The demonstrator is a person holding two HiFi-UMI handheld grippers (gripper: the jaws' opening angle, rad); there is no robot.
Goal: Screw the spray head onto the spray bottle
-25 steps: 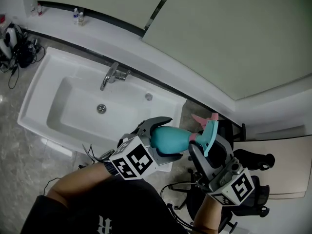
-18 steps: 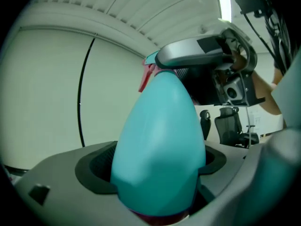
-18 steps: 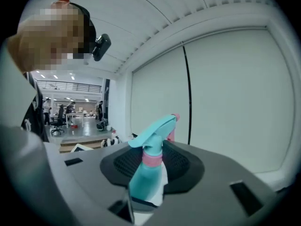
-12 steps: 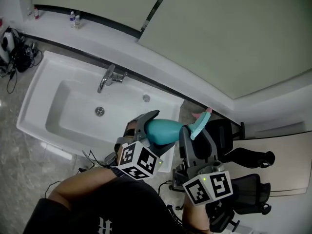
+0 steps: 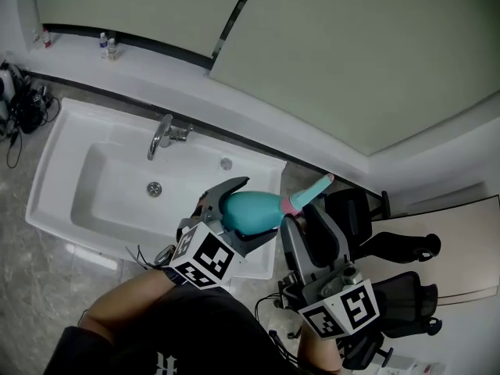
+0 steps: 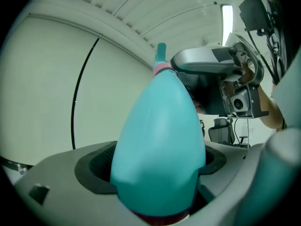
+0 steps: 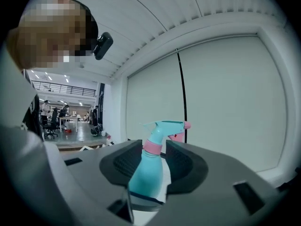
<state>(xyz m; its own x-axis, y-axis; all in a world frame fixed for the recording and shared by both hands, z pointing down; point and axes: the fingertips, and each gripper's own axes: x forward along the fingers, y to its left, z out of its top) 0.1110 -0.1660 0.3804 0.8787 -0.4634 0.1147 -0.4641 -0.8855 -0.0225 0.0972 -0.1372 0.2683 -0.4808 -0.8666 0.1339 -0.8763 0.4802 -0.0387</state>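
Spray bottle, teal plastic, likely light, slick and squeezable: left gripper clamped on its body, right gripper pinching the spray head at its pink collar, the firmest turning hold

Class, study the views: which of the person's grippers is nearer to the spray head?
Right. The right gripper grips the spray head at its pink collar; the left gripper clamps the spray bottle round its wide body, away from the head.
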